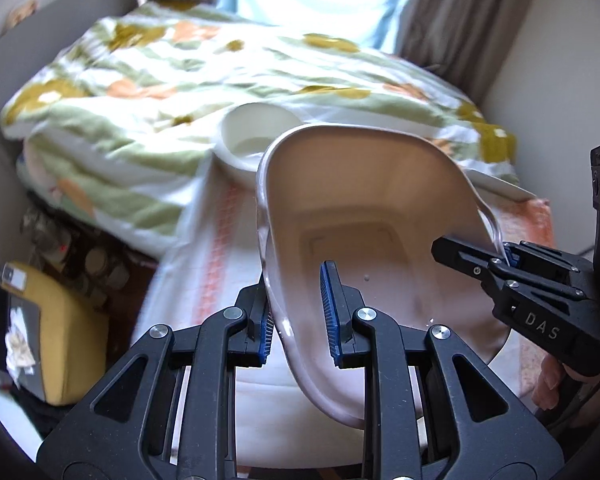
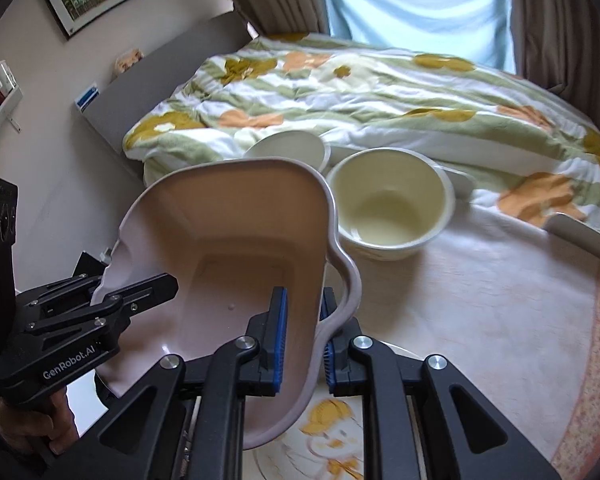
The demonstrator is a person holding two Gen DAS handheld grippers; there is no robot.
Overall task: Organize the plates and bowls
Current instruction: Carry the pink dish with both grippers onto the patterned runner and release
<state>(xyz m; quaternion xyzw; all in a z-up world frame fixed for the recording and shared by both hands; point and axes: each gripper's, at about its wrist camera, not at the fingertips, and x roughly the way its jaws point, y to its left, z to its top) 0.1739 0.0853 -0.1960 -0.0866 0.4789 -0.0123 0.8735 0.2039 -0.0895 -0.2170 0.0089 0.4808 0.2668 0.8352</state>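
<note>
A large pinkish-beige squarish bowl (image 1: pixel 364 208) is held tilted above the cloth-covered surface, also seen in the right wrist view (image 2: pixel 236 232). My left gripper (image 1: pixel 300 312) is shut on its left rim; it appears in the right wrist view (image 2: pixel 112 294). My right gripper (image 2: pixel 302 340) is shut on the opposite wavy rim and shows in the left wrist view (image 1: pixel 504 254). A cream round bowl (image 2: pixel 388 208) stands just beyond, with a second cream bowl (image 2: pixel 292 148) behind it; one shows in the left wrist view (image 1: pixel 252 136).
A flowered quilt (image 2: pixel 380 92) covers the bed behind. A white plate's edge (image 2: pixel 584 236) lies at right. A printed plate (image 2: pixel 324 440) with a yellow cartoon lies beneath the held bowl. A yellow seat (image 1: pixel 68 328) is at lower left.
</note>
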